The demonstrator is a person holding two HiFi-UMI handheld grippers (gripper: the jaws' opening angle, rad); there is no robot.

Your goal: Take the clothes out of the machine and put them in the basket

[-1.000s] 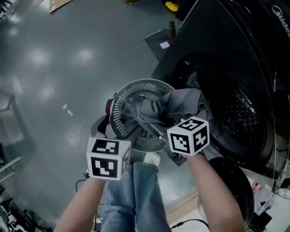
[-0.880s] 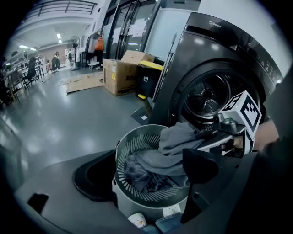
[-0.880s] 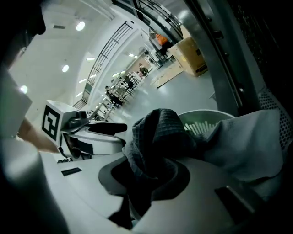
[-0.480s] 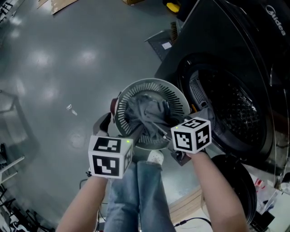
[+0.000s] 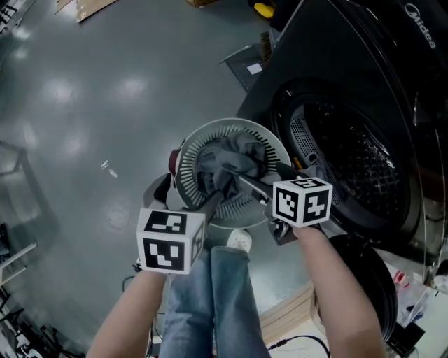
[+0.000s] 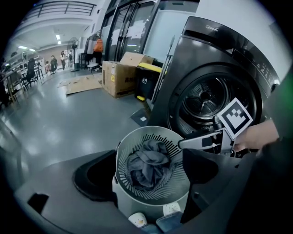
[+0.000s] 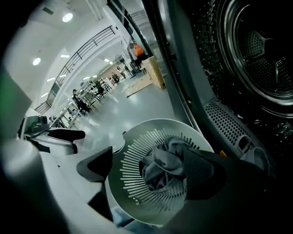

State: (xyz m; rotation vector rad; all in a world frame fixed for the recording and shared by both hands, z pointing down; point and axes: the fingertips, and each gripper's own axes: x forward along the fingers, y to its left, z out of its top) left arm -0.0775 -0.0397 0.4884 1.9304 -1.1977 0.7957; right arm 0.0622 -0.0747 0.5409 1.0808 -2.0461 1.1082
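A big open hall, more a workshop or test lab than a home. The grey polished floor (image 6: pixel 68 109) runs far back under ceiling lights (image 7: pixel 67 17) and a balcony railing (image 6: pixel 64 8). Cardboard boxes (image 6: pixel 121 77) stand by glass walls (image 6: pixel 123 27), people (image 7: pixel 80 101) work at distant benches, and the machine (image 6: pixel 219 59) stands on the bare floor.

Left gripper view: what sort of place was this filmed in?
Probably a large workshop or warehouse-like hall, not a home: bare polished floor, cardboard boxes, and people at distant workbenches.
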